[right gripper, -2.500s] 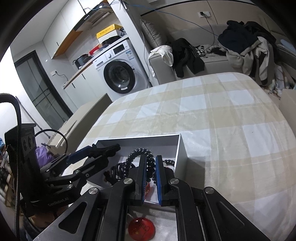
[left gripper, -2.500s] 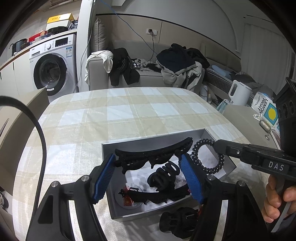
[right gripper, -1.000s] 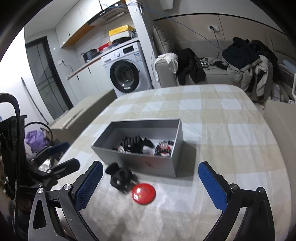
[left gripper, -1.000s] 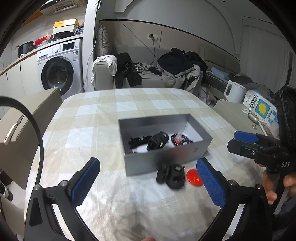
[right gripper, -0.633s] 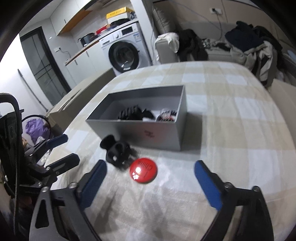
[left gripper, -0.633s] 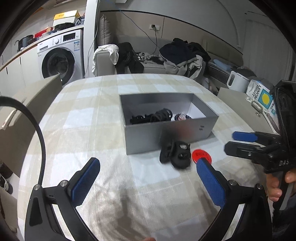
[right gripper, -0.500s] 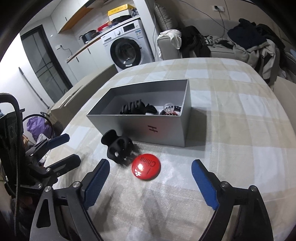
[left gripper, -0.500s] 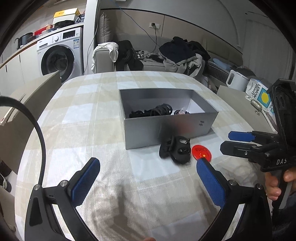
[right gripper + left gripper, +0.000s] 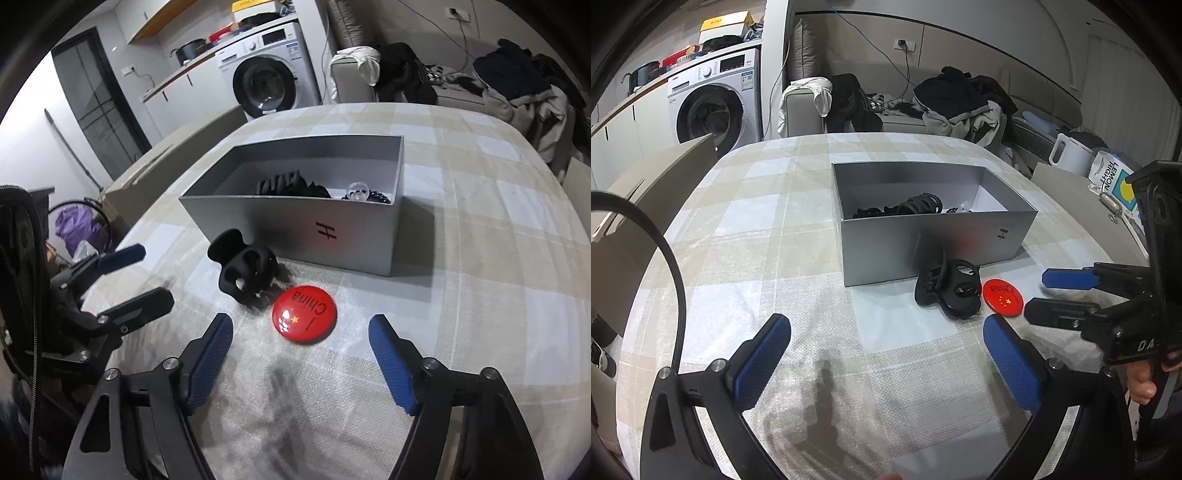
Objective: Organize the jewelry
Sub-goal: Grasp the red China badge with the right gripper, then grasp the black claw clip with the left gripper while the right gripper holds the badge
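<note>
The black claw clip lay on the surface, outside the grey box and just off its near wall, with the red badge touching or all but touching it at about 4 o'clock from the clip in my right view. The badge was a glossy round disc printed "China" with small stars; the clip was matte black, its teeth toward the badge and its rounded grip end tilted up.

Inside the box I could make out a dark pile of hair clips and some dark beads near the right wall, so I judged the sorting well along: those pieces were in, the clip and the badge were left.

My right tongs stood wide apart and held nothing, blue pads flanking the badge from the 6 o'clock side, near but apart from it. My left tongs were wide apart too, empty, low at 6 o'clock in their own view, with the clip and badge up at 1 o'clock. The checked cloth covered the surface; a washing machine stood far off at 10 o'clock.
</note>
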{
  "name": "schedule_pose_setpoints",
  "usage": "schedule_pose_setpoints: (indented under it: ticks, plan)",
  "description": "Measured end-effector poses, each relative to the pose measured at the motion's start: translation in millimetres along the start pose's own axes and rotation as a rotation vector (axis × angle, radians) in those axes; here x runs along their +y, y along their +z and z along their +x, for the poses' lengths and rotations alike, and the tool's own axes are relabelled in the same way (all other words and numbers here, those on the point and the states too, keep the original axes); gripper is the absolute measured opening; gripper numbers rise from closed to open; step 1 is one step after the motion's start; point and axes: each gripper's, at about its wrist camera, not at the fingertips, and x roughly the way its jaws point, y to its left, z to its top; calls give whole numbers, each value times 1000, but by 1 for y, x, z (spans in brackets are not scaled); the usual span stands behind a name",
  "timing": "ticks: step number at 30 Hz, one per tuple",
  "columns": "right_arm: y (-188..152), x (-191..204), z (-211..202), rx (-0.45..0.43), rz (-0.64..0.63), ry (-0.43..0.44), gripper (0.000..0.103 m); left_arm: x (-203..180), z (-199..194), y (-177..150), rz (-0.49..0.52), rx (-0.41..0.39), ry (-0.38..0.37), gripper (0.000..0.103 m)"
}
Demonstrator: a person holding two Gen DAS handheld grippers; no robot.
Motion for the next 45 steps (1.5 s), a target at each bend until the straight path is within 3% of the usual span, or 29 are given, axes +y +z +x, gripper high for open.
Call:
schedule_pose_setpoints:
  ticks: [2, 7, 16, 25, 28, 34, 42, 45]
  plan:
    - [0, 1, 2, 8, -12, 6, 67, 0, -1, 1, 4, -3, 3, 101]
    - [1, -2, 9, 30, -25, -16, 66, 4, -2, 2, -3, -1, 9, 101]
    - [5, 9, 21, 60, -109, -60, 50, 12, -2, 4, -25, 3, 18, 101]
    - [5, 23, 31, 64, -198, -109, 49, 18, -2, 3, -33, 9, 29, 101]
    - [5, 25, 32, 53, -216, -130, 41, 18, -1, 3, -32, 11, 35, 101]
    - [7, 17, 27, 51, -176, -69, 41, 20, -3, 6, -35, 1, 29, 101]
    - [3, -7, -6, -36, -13, 67, 41, 6, 6, 11, 2, 6, -19, 101]
    - [1, -14, -13, -49, 23, 74, 41, -7, 14, 15, 56, 31, -67, 85]
